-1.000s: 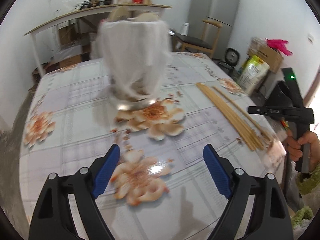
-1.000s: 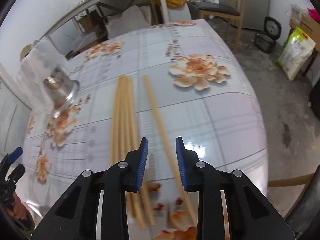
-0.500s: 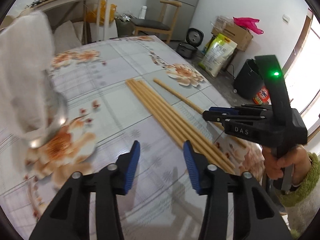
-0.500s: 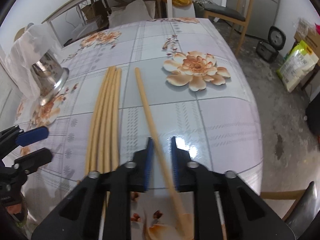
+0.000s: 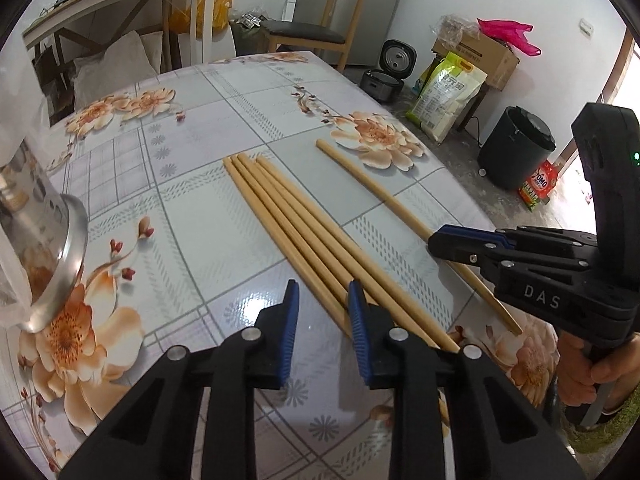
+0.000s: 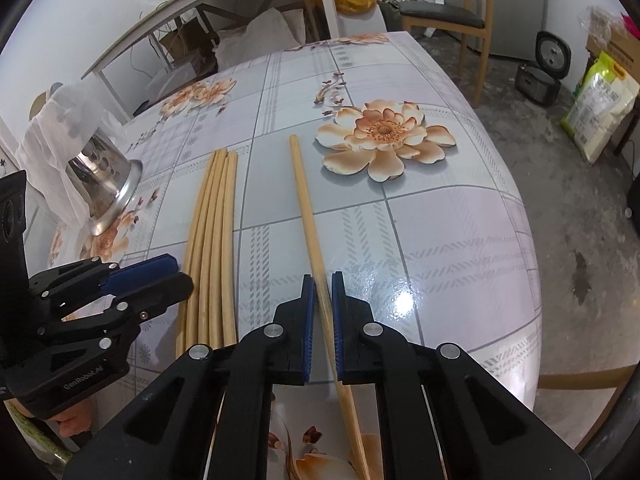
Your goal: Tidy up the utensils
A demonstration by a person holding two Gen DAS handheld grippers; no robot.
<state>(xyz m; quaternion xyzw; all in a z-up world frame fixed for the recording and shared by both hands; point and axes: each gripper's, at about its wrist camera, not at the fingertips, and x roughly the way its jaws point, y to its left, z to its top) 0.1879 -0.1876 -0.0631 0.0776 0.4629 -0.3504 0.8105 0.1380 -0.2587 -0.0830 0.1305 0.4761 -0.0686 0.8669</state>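
Note:
Several wooden chopsticks (image 5: 288, 224) lie bunched on the flowered table (image 5: 192, 132); the same bunch (image 6: 212, 220) shows in the right wrist view. One single chopstick (image 6: 304, 208) lies apart to their right. My right gripper (image 6: 323, 312) is shut on that single chopstick (image 5: 372, 188) near its near end. My left gripper (image 5: 324, 312) hovers at the bunch's near left side, its jaws narrow and closing, with the leftmost stick's end between the pads but not pressed. A steel utensil holder (image 6: 104, 188) wrapped in a white bag stands at the left.
The table's rounded edge (image 6: 532, 264) drops off on the right. Beyond it are a wooden chair (image 5: 308, 28), a rice bag (image 5: 448, 96), a black bin (image 5: 516, 148) and a rice cooker (image 5: 390, 68). A person's hand (image 5: 588, 364) holds the right gripper.
My left gripper swung away from the steel holder over to the chopstick bunch and its jaws narrowed. My right gripper's jaws shut on the single chopstick.

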